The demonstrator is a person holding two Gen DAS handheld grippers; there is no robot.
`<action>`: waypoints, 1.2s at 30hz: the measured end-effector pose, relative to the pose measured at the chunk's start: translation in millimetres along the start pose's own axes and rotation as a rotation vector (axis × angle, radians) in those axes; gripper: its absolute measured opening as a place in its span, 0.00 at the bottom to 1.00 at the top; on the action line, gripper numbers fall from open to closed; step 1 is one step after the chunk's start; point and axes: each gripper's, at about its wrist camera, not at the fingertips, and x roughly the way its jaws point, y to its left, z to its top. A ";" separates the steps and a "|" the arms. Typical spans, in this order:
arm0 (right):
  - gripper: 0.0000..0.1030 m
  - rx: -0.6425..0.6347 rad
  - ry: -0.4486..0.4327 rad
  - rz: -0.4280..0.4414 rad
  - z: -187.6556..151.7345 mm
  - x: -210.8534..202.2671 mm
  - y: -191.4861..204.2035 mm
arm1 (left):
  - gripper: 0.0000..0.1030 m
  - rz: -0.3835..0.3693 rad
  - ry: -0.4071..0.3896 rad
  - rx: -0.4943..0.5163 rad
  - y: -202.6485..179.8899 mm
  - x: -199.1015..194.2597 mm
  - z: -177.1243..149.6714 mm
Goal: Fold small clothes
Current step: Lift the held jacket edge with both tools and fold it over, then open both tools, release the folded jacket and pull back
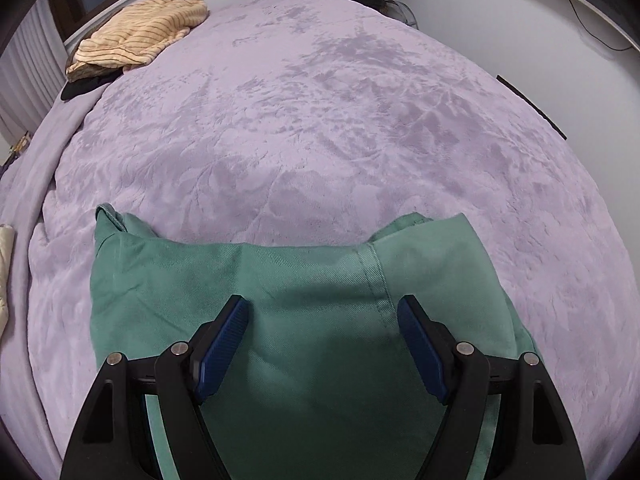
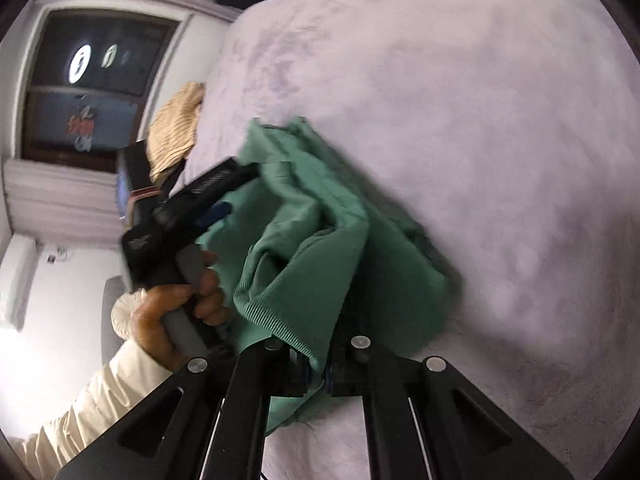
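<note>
A green garment (image 1: 304,292) lies on the lilac bed cover (image 1: 320,120), near the front. My left gripper (image 1: 324,322) is open just above it, with its blue pads (image 1: 222,344) spread wide and nothing between them. In the right wrist view the same green garment (image 2: 328,240) is bunched and lifted at its ribbed hem. My right gripper (image 2: 316,376) is shut on that hem. The left gripper also shows in the right wrist view (image 2: 224,196), held in a hand over the garment's far side.
A striped beige garment (image 1: 144,32) lies on a dark item at the bed's far left corner; it also shows in the right wrist view (image 2: 176,132). A window (image 2: 92,84) and white wall are beyond. The lilac cover (image 2: 480,120) spreads to the right.
</note>
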 end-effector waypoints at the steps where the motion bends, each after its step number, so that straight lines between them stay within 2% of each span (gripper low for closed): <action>1: 0.05 0.061 0.016 0.019 -2.8 2.9 -17.9 | 0.76 0.003 0.002 0.003 -0.7 4.7 1.3; 4: 0.03 0.177 0.026 0.086 -9.5 -3.0 -42.4 | 0.76 0.013 0.007 -0.002 0.0 10.1 4.6; 6: 0.05 0.157 0.033 0.044 -10.9 -18.1 -37.9 | 0.76 0.003 0.017 -0.018 5.9 5.4 7.1; 8: 0.16 0.072 0.021 -0.022 -7.5 -39.0 -22.1 | 0.76 0.006 0.013 -0.027 16.4 -9.5 7.6; 11: 0.17 -0.132 -0.059 -0.083 1.8 -77.3 16.4 | 0.76 0.019 -0.026 -0.028 37.1 -45.2 -4.1; 13: 0.17 -0.232 -0.083 -0.073 15.7 -83.2 44.7 | 0.76 0.017 -0.031 -0.048 54.1 -68.7 -24.8; 16: 0.17 -0.325 -0.053 -0.042 46.1 -58.0 83.8 | 0.76 0.017 0.006 -0.097 74.1 -90.5 -66.7; 21: 0.17 -0.486 0.065 -0.056 78.1 30.2 137.5 | 0.76 -0.022 0.073 -0.215 88.7 -104.5 -133.1; 23: 0.17 -0.549 0.099 -0.119 84.5 70.7 145.7 | 0.76 -0.039 0.116 -0.238 86.4 -98.3 -156.7; 25: 0.17 -0.586 0.123 -0.202 95.8 102.5 139.6 | 0.79 -0.056 0.122 -0.268 84.7 -95.4 -174.8; 26: 0.09 -0.587 0.123 -0.235 106.1 116.2 135.4 | 0.85 -0.065 0.139 -0.292 84.6 -92.0 -183.0; 27: 0.07 -0.575 0.126 -0.246 114.6 122.7 128.1 | 0.85 -0.069 0.148 -0.308 84.4 -90.8 -189.0; 28: 0.00 -0.552 0.127 -0.252 122.6 125.4 120.9 | 0.85 -0.075 0.145 -0.311 82.4 -90.7 -194.3; 31: 0.00 -0.494 0.145 -0.217 135.9 122.3 109.6 | 0.85 -0.049 0.134 -0.262 69.4 -93.1 -203.7; 33: 0.00 -0.513 0.141 -0.225 133.8 106.1 114.5 | 0.85 -0.037 0.140 -0.259 65.9 -95.5 -204.3; 35: 0.07 -0.506 0.155 -0.214 130.4 84.1 116.7 | 0.85 -0.030 0.147 -0.273 66.1 -97.2 -205.0; 36: 0.07 -0.500 0.172 -0.191 126.8 72.4 117.1 | 0.85 -0.026 0.151 -0.280 66.2 -98.1 -204.9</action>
